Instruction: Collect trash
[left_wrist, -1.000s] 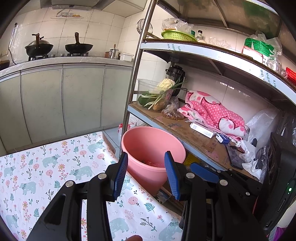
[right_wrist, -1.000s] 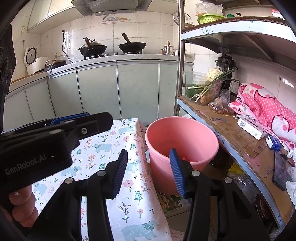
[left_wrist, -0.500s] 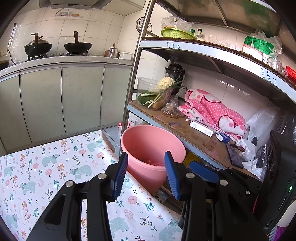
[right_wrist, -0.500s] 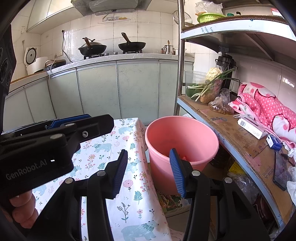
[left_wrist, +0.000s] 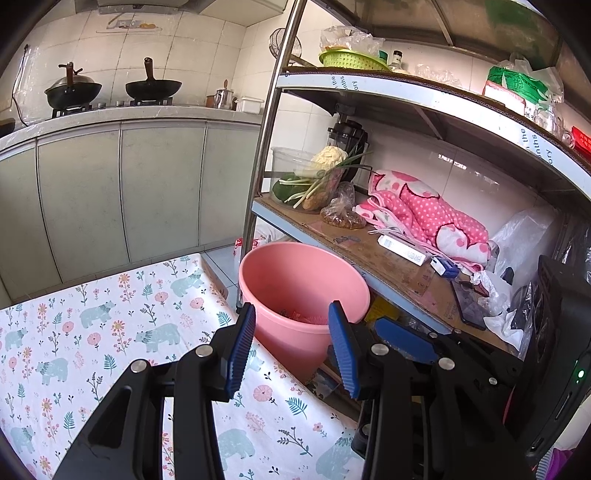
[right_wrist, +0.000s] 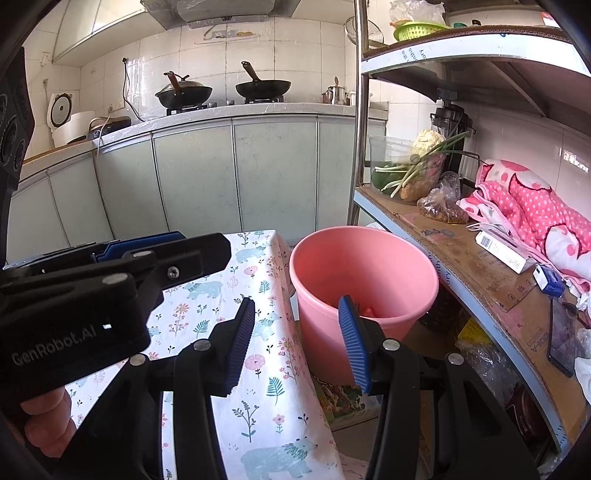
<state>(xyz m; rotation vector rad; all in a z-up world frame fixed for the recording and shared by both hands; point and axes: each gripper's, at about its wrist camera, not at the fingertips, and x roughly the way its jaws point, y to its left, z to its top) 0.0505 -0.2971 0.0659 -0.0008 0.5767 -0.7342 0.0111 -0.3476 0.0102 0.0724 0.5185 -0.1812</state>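
Note:
A pink bucket (left_wrist: 303, 280) stands on the floor between the table's corner and a metal shelf rack, with some reddish scraps (left_wrist: 301, 315) at its bottom. My left gripper (left_wrist: 291, 345) hovers over the table's edge just before the bucket, open and empty. In the right wrist view the same bucket (right_wrist: 365, 266) lies straight ahead. There my right gripper (right_wrist: 297, 341) is open too, with nothing between its blue pads. The left gripper's black body (right_wrist: 110, 288) sits close on its left, held by a hand (right_wrist: 44, 424).
A table under a floral bear-print cloth (left_wrist: 110, 325) fills the lower left. The shelf rack (left_wrist: 388, 266) on the right holds vegetables, a pink dotted cloth, boxes and bags. Its steel post (left_wrist: 262, 155) rises just behind the bucket. Cabinets and a stove with pans line the back.

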